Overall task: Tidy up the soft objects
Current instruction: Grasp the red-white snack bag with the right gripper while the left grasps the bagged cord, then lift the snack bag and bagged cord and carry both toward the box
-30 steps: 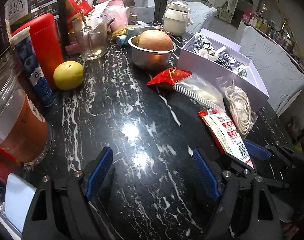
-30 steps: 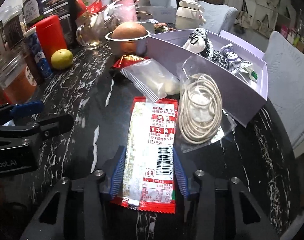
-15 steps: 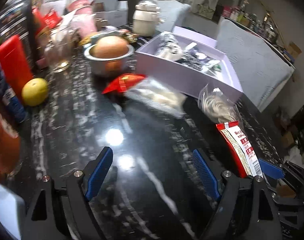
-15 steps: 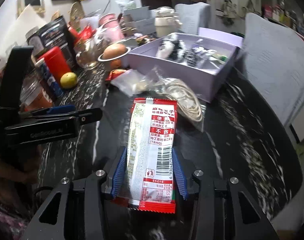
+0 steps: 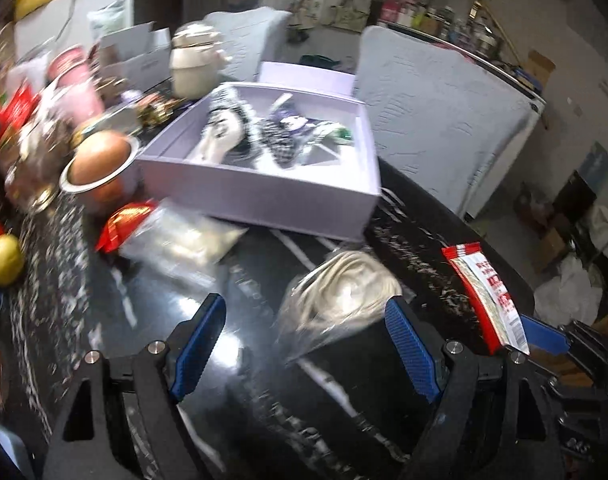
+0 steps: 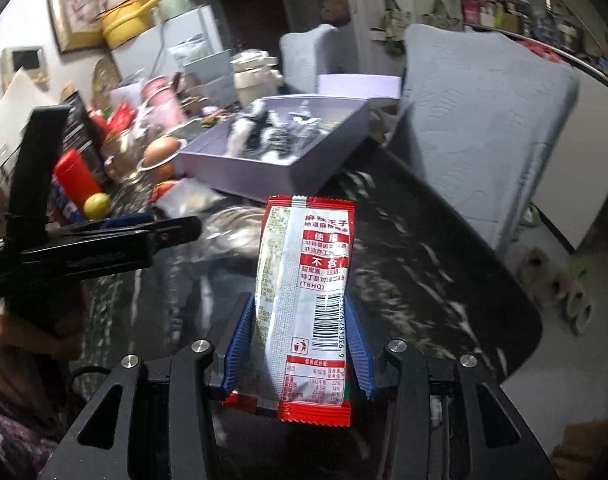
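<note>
My right gripper (image 6: 298,340) is shut on a red and white snack packet (image 6: 306,280) and holds it up above the black marble table (image 6: 404,264); the packet also shows in the left wrist view (image 5: 486,292). My left gripper (image 5: 304,344) is open and empty, low over the table, just short of a clear bag of white cord (image 5: 340,292). A lilac box (image 5: 264,196) with black and white soft toys (image 5: 228,136) stands beyond; it also shows in the right wrist view (image 6: 280,164). A clear zip bag (image 5: 180,240) and a red packet (image 5: 124,220) lie left of the cord bag.
A steel bowl with a brown round fruit (image 5: 100,160) stands left of the box, with a yellow fruit (image 5: 4,260), a red container (image 6: 78,180) and jars along the left edge. A cream pot (image 5: 196,64) sits behind. Grey padded chairs (image 5: 436,120) line the table's far right edge.
My right gripper has lifted the snack packet off the table and tilted up. My left gripper has moved right, toward the bag of cord; it stays open.
</note>
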Available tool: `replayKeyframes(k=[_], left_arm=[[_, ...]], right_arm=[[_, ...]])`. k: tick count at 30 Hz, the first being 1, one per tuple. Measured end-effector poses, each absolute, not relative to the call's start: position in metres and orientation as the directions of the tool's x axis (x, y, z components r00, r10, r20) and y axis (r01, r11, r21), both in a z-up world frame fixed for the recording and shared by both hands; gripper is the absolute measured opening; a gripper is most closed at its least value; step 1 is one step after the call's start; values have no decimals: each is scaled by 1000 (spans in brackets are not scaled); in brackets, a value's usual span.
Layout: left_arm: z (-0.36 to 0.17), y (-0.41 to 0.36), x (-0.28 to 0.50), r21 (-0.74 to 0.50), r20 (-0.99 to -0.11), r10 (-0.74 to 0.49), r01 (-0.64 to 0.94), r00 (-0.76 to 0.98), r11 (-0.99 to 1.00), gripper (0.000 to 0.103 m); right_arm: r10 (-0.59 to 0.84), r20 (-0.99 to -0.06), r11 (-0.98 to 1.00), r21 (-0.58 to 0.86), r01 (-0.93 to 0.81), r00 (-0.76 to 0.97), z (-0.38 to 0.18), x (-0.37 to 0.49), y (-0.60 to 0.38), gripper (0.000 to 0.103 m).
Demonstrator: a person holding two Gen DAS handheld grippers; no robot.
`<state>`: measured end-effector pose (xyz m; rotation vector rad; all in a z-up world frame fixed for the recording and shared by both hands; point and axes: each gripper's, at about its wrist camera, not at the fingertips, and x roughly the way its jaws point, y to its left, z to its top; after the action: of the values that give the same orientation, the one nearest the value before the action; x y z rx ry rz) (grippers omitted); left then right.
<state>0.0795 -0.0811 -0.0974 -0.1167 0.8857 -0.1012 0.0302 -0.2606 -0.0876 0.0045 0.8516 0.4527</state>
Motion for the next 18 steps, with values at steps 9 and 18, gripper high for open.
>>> replayKeyframes(k=[9, 18], left_arm=[[-102, -116, 101, -90, -788, -166, 157, 593, 984, 82], [-129, -116, 136, -100, -847, -199, 220, 493, 970, 82]], right_arm=[[378, -753, 918, 232, -321, 538, -111, 55, -292, 44], [373, -767, 922, 243, -302, 521, -119, 74, -295, 44]])
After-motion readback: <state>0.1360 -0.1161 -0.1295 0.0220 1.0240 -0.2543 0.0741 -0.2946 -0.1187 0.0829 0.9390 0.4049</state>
